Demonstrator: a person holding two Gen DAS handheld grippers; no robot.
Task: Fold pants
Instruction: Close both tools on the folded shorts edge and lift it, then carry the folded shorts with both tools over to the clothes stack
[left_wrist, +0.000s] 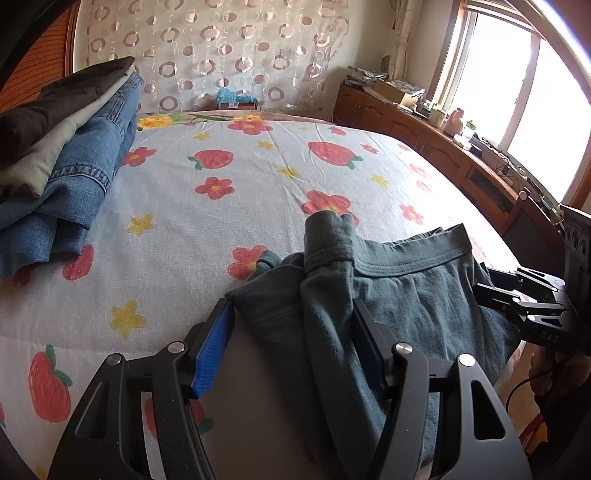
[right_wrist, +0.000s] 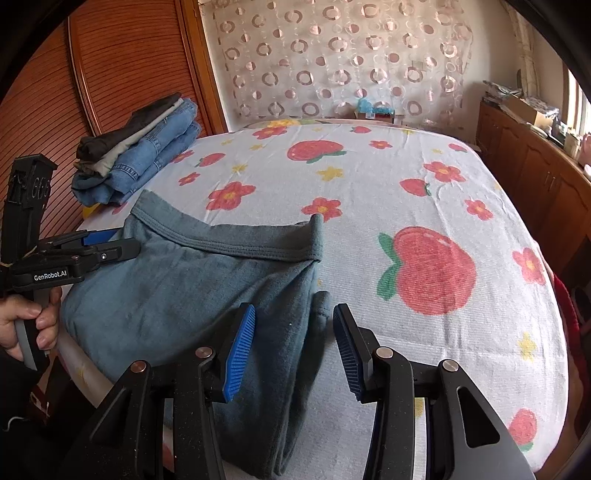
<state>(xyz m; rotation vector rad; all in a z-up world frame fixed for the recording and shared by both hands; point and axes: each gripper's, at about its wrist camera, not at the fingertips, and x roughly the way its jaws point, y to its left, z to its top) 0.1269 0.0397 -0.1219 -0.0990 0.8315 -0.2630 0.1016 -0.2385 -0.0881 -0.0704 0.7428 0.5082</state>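
Grey-green knitted cotton pants (right_wrist: 192, 280) lie bunched at the near edge of the strawberry-print bed (right_wrist: 406, 184). Left hand-held gripper (left_wrist: 291, 343) and right hand-held gripper (right_wrist: 291, 347) both stand released, straddling the fabric, likely positioned to pinch the next fold.

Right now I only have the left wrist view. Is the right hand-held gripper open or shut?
Observer: Open. The right hand-held gripper has a pad on each side of the folded edge of the pants and is not pinching it.
Operator: Is the waistband flat on that side?
Observer: No. The corner of the waistband nearest it curls upright off the bedsheet.
Operator: Where is the left one from that angle?
Observer: The tips of the left hand-held gripper reach the waistband's other end, side-on and low.
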